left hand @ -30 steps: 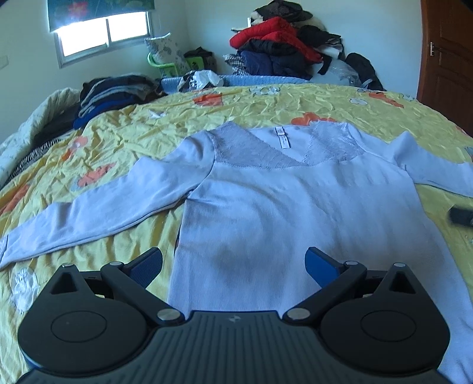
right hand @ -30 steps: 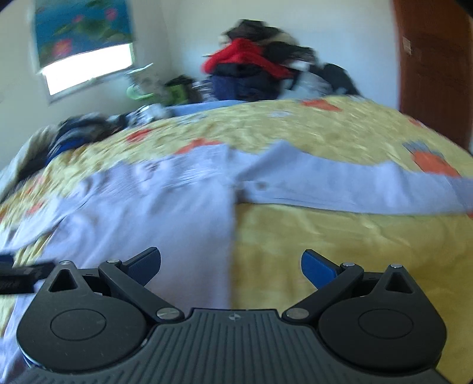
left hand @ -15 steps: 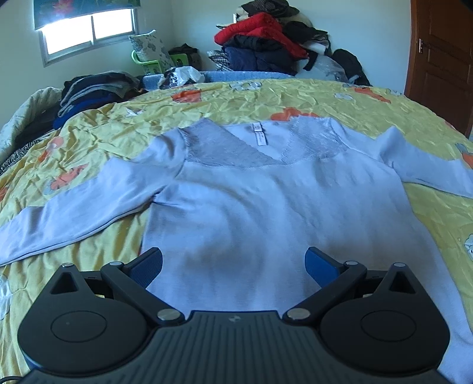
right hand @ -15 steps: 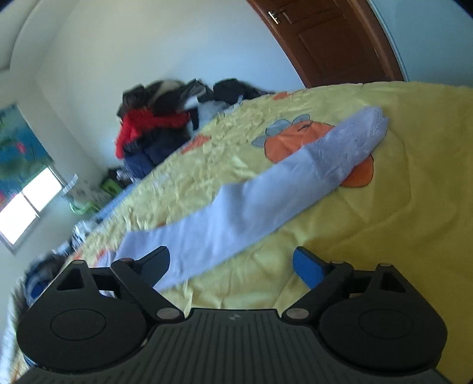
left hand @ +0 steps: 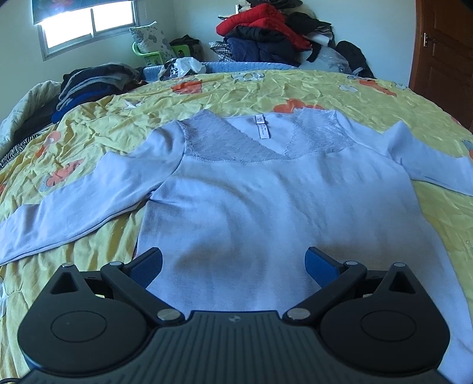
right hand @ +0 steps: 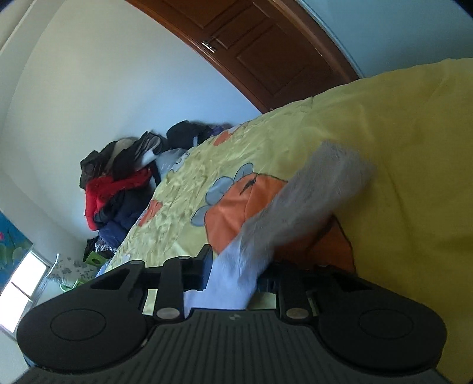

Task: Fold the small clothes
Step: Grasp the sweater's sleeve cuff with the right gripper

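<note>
A: Pale lilac knit, long-sleeved, with a lace yoke: that sweater (left hand: 266, 201) is lying face up and spread flat on a crumpled yellow bedspread with orange cartoon prints (left hand: 266, 88), neckline toward twelve o'clock in the left wrist view, its white neck label (left hand: 262, 130) showing.

B: And the left gripper (left hand: 233, 265)?

A: It is hovering over the sweater's lower body at six o'clock, its blue-padded fingers (left hand: 147, 265) standing wide apart with only the flat fabric beneath them, gripping nothing.

B: What is the right gripper (right hand: 233, 276) doing?

A: Its jaws have just been closing, and the sweater's right sleeve (right hand: 298, 212) is sitting between them. The cloth is bunching between the black fingers (right hand: 198, 274) and the pads are pressing on it. From there the blurred sleeve is running up toward one o'clock, its cuff end over an orange print on the bedspread.

B: The left sleeve?

A: It (left hand: 74, 212) is stretching out toward nine o'clock in the left view, flat on the bedspread.

B: Anything behind?

A: A heap of red, navy and black clothes (left hand: 266, 32) is sitting at twelve o'clock beyond the bed, folded dark garments (left hand: 94, 82) at ten o'clock, a window (left hand: 88, 23) at eleven and a brown wooden door (left hand: 443, 59) at two.
</note>
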`<state>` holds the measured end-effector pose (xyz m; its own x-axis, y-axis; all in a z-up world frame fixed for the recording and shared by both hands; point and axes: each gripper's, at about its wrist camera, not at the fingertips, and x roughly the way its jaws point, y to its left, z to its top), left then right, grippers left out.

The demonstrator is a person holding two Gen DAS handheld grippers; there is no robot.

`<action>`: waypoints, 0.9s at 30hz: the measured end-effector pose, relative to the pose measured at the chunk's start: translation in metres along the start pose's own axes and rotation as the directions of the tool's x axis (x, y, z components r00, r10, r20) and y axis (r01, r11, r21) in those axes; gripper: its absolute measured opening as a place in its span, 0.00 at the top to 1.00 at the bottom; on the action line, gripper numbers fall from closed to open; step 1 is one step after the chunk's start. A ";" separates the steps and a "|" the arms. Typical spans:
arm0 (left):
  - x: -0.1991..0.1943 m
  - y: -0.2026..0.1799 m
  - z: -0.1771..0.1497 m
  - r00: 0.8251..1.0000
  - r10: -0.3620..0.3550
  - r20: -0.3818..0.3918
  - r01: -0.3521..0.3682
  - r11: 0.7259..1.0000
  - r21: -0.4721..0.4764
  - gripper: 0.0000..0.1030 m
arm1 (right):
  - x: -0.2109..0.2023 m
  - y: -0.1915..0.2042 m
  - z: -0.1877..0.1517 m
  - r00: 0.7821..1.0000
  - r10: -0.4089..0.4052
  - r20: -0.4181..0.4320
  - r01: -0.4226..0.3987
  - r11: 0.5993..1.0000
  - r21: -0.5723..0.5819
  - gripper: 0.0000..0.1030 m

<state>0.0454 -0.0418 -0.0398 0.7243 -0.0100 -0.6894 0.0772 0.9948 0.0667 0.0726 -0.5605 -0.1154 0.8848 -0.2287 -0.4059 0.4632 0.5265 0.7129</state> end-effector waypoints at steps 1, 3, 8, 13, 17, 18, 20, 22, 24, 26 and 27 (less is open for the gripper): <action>0.000 0.001 0.000 1.000 0.003 0.001 -0.003 1.000 0.000 0.00 | 0.005 0.001 0.000 1.000 -0.012 -0.010 0.013 1.000 0.005 0.84; 0.000 0.003 0.001 1.000 0.008 0.006 -0.008 1.000 -0.001 0.00 | 0.006 0.001 0.000 1.000 -0.026 -0.006 0.026 0.999 0.034 0.94; 0.003 0.009 0.005 1.000 0.031 0.005 -0.031 1.000 0.000 0.00 | -0.004 0.027 -0.007 0.998 0.059 -0.016 -0.058 0.998 0.036 0.93; 0.010 0.019 0.016 1.000 0.020 -0.017 -0.020 0.999 -0.046 0.00 | -0.015 0.083 -0.031 0.972 0.210 -0.104 -0.215 0.976 -0.035 0.93; 0.015 0.026 0.019 0.999 0.019 -0.035 -0.022 0.997 -0.077 0.00 | -0.009 0.123 -0.060 0.943 0.268 -0.199 -0.289 0.953 -0.088 0.93; 0.015 0.027 0.019 0.999 0.020 -0.035 -0.023 0.996 -0.081 0.00 | -0.006 0.129 -0.066 0.939 0.270 -0.214 -0.295 0.951 -0.094 0.93; 0.014 0.029 0.020 0.999 0.028 -0.031 -0.031 0.996 -0.083 0.00 | 0.002 0.141 -0.078 0.931 0.266 -0.249 -0.298 0.950 -0.097 0.93; 0.014 0.032 0.021 0.999 0.035 -0.030 -0.037 0.996 -0.087 0.00 | 0.003 0.149 -0.090 0.924 0.266 -0.273 -0.301 0.949 -0.096 0.93; 0.014 0.034 0.021 0.999 0.036 -0.031 -0.038 0.995 -0.092 0.00 | 0.004 0.160 -0.101 0.919 0.266 -0.291 -0.308 0.945 -0.107 0.93; 0.016 0.037 0.020 0.998 0.044 -0.036 -0.047 0.994 -0.097 0.00 | 0.000 0.170 -0.114 0.916 0.264 -0.301 -0.315 0.940 -0.134 0.93; 0.016 0.038 0.020 0.998 0.047 -0.038 -0.051 0.994 -0.099 0.00 | -0.002 0.176 -0.120 0.915 0.264 -0.305 -0.318 0.938 -0.141 0.93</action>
<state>0.0737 -0.0065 -0.0343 0.7003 0.0412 -0.7127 -0.0283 0.9992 0.0299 0.1460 -0.3693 -0.0580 0.9164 0.1801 -0.3574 0.1458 0.6814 0.7172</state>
